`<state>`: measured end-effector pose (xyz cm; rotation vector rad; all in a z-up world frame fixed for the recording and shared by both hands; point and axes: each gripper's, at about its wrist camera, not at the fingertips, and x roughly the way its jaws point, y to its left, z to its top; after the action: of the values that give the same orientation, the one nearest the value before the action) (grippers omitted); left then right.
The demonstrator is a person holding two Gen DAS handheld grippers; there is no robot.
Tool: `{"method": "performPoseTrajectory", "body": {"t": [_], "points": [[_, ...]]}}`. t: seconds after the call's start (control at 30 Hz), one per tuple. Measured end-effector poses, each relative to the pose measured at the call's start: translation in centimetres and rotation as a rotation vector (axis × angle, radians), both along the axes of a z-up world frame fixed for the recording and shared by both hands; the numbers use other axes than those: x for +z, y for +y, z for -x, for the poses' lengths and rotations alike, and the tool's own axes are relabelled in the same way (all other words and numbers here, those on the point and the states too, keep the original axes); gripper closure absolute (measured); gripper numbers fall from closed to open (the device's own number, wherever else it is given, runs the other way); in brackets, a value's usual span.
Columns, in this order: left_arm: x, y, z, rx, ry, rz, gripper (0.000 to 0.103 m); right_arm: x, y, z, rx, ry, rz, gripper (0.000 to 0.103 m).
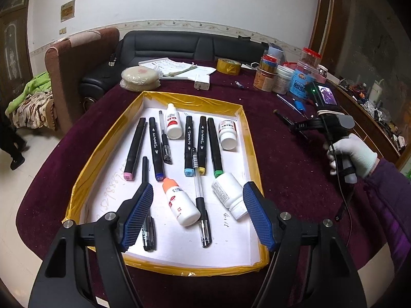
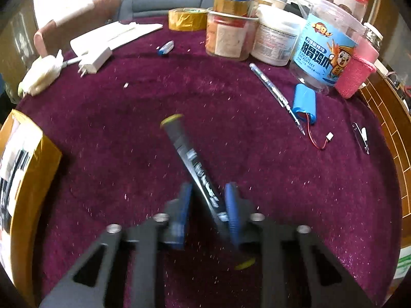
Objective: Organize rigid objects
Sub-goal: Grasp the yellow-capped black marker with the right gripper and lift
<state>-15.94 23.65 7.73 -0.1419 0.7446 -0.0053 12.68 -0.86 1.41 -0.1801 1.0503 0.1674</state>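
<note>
A white tray with a yellow taped rim lies on the maroon table and holds several black markers, pens and white bottles. My left gripper is open above the tray's near end, empty. My right gripper is shut on a black marker with yellow ends, held tilted above the maroon cloth, to the right of the tray. The right gripper also shows in the left wrist view, held by a gloved hand.
Jars and tubs stand at the table's back right with a yellow tape roll. A clear pen, a blue battery pack, a white charger, papers and a safety pin lie on the cloth.
</note>
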Motion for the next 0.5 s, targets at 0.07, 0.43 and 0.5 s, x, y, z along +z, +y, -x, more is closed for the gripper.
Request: {"method": "performPoseTrajectory", "body": {"t": [0.07,0.43,0.5], "points": [[-0.5,0.4,-0.5,-0.003,0.023,0.020,0.031,0.2,-0.5,0.9,-0.004,0.023,-0.029,0.090],[-2.1,5.4,-2.6,0.159,0.106,0.088,0.031,0.8,-1.6,13.0,0.138,0.090,-0.105,0.090],[-1.7,4.0,-2.1,0.113,0.079,0.096,0.031,0.8,-2.1,14.2,0.133,0.097,-0.169,0.090]]}}
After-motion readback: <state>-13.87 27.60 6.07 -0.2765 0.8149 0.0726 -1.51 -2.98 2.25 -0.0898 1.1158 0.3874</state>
